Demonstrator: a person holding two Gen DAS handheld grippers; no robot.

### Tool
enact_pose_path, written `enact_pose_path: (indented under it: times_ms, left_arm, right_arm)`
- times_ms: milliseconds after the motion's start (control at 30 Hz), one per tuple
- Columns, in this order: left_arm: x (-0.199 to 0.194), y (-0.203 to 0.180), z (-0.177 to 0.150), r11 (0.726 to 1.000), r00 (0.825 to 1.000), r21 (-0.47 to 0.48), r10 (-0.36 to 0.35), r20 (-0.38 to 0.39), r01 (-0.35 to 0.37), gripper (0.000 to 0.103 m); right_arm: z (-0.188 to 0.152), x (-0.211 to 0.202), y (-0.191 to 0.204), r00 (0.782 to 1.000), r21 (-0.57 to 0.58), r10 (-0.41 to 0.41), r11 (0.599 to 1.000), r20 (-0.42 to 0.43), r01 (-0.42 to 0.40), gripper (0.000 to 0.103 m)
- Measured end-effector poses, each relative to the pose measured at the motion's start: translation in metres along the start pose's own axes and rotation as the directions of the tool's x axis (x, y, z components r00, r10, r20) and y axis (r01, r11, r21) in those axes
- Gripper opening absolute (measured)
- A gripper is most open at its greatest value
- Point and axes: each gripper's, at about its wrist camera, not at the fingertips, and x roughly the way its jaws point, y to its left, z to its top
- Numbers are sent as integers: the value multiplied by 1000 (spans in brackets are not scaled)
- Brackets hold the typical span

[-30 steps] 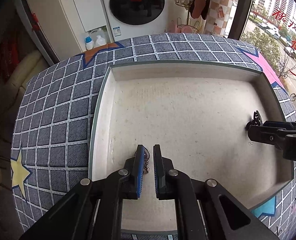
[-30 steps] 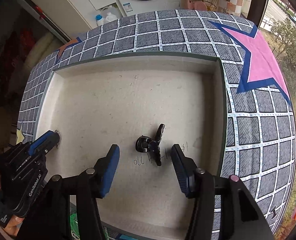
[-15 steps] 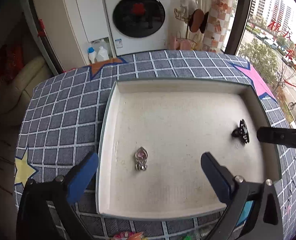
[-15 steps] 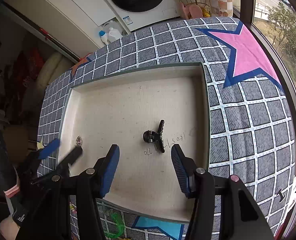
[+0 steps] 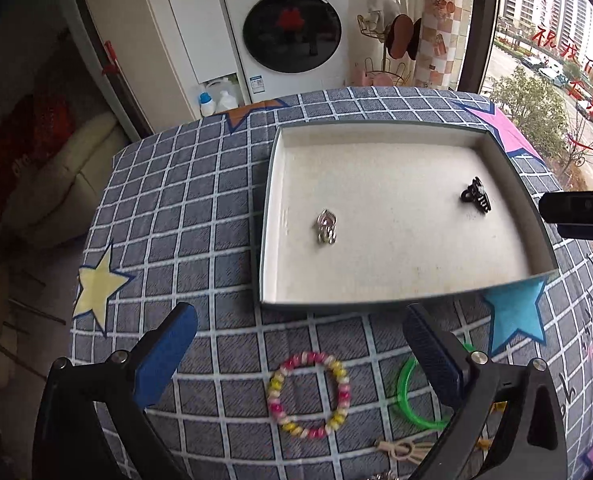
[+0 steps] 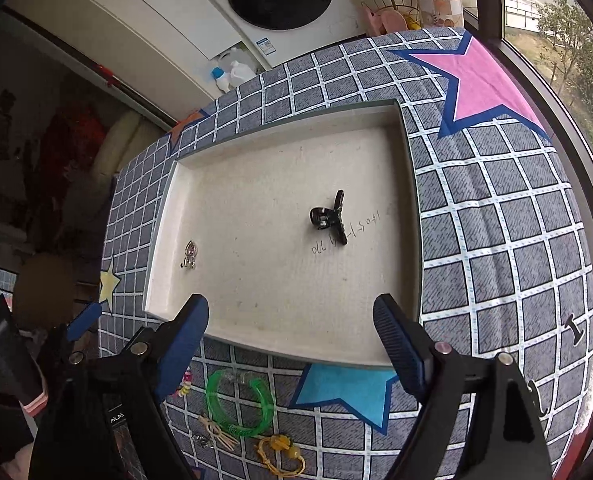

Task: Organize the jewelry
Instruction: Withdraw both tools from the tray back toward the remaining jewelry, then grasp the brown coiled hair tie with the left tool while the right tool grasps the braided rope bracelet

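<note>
A shallow white tray [image 5: 268, 216] [image 6: 164, 240] lies on the checked cloth. In it lie a silver pendant [image 5: 327, 227] [image 6: 189, 254] at the left and a black hair claw [image 5: 475, 195] [image 6: 330, 218] at the right. In front of the tray lie a pink-yellow spiral hair tie [image 5: 310, 394], a green bangle [image 5: 410, 394] [image 6: 238, 402], a beige knot piece [image 6: 216, 434] and a yellow cord ornament [image 6: 280, 454]. My left gripper [image 5: 298, 356] is open and empty above the hair tie. My right gripper [image 6: 292, 338] is open and empty over the tray's front edge.
The table is covered by a grey checked cloth with coloured stars [image 5: 176, 216]. A washing machine [image 5: 292, 32] and bottles [image 5: 216, 100] stand behind it. A window runs along the right side [image 5: 556, 60].
My left gripper let go of the pendant in the tray, opened wide and drew back toward the front of the table. My right gripper also drew back from the hair claw.
</note>
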Motion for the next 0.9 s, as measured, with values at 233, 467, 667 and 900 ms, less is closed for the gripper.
enact_pose_path:
  times_ms: [233, 467, 667, 900]
  left_arm:
    - [-16, 13, -66, 998, 992, -34, -58, -112, 54, 103]
    - [-33, 13, -124, 997, 980, -49, -71, -184, 63, 103]
    - [-42, 4, -157, 994, 968, -68, -97, -233, 83, 103]
    - [-46, -13, -179, 994, 957, -64, -107, -271, 93, 103]
  right_arm:
    - [-41, -17, 3, 999, 22, 27, 999, -22, -27, 87]
    - [-98, -21, 2, 995, 12, -9, 1000, -101, 11, 87]
    - [-147, -18, -8, 980, -4, -97, 995, -174, 97, 87]
    - [-184, -17, -8, 958, -74, -199, 979, -208, 188, 87]
